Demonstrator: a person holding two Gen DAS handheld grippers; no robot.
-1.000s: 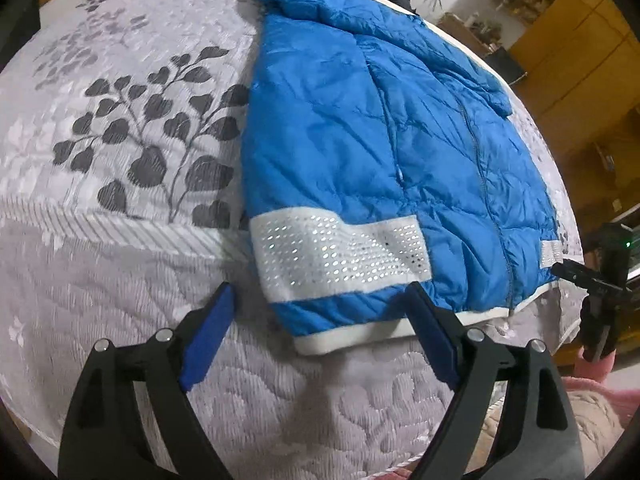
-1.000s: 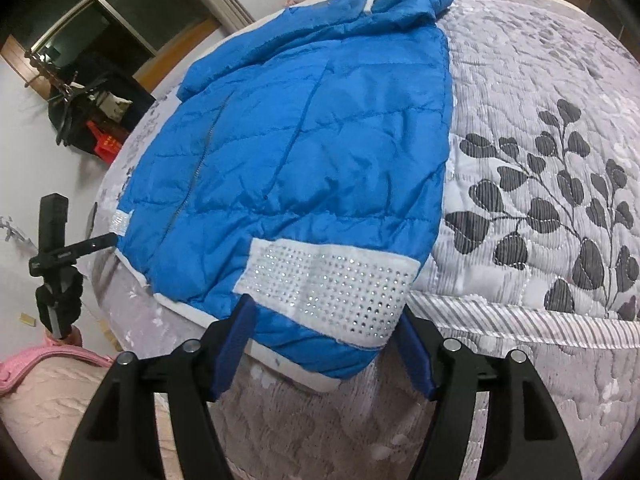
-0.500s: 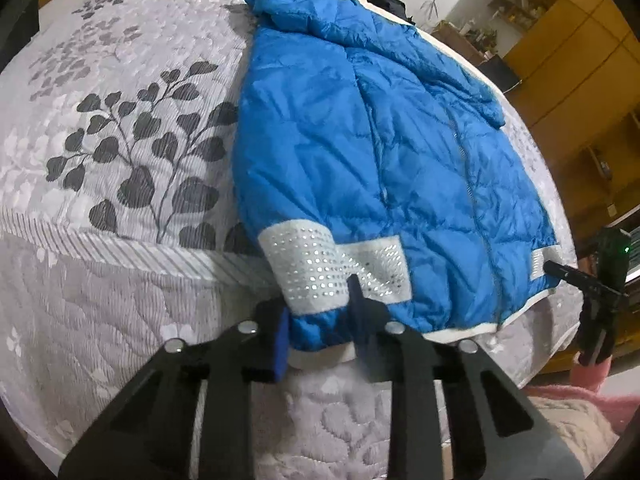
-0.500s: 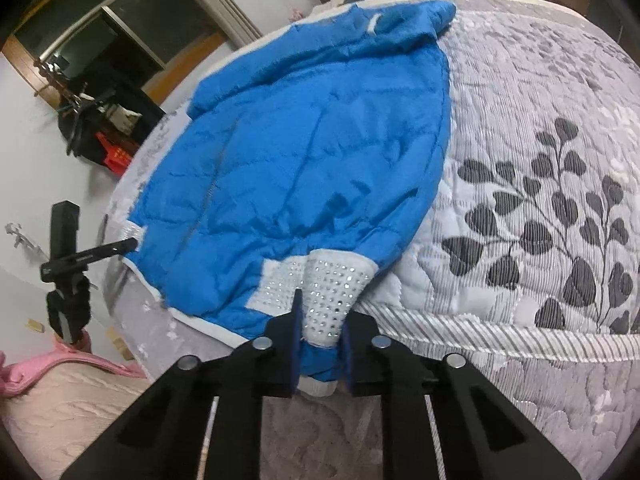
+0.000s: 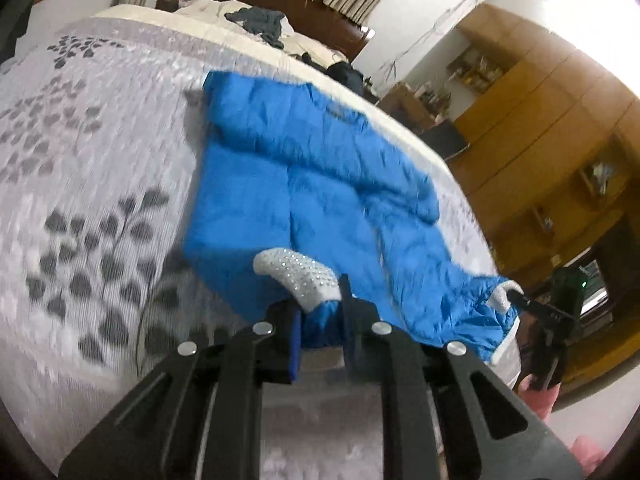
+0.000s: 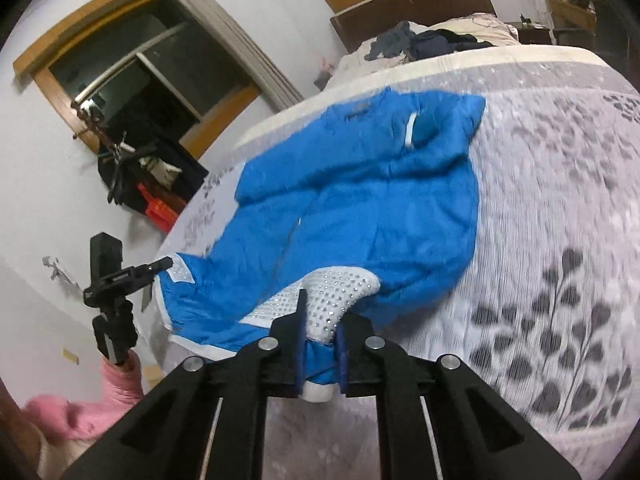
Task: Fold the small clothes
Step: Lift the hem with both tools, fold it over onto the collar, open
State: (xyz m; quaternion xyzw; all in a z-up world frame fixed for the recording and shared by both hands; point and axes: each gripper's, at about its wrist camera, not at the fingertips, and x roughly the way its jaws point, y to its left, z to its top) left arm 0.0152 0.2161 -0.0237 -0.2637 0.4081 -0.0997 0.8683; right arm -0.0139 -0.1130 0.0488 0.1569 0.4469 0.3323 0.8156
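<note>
1. A bed cover point(image 5: 92, 184), pale grey and quilted, printed with dark grey leaf sprigs, fills the left of the left wrist view. Its texture is blurred.

2. A jacket point(image 5: 320, 184), bright blue and puffy with stitched quilting lines, lies spread on the cover. Its collar end points toward the headboard; its hem faces the camera.

3. The left gripper point(image 5: 320, 332), two black angular arms with blue pads, is clamped on the jacket's near hem corner. A white band point(image 5: 298, 276) studded with small shiny dots arches up out of the pinch, above a fold of blue fabric.

4. At the right edge of this view, the other hem corner is lifted clear of the bed, held by a black tool.

5. Wooden cupboards point(image 5: 552, 152) stand beyond the bed on the right. A dark headboard point(image 5: 296, 4) rises behind rumpled dark clothes point(image 5: 260, 24).

6. In the right wrist view, a wood-framed window point(image 6: 132, 64) sits in a white wall at left, and a pink fuzzy sleeve point(image 6: 96, 408) shows low left.

7. The right gripper point(image 6: 320, 344) is closed tight on the opposite hem corner: white dotted band, blue fabric and a white ribbed edge bunch between its pads.

8. The jacket's body sags from that raised corner back to the bed, with the leaf print to its right.
</note>
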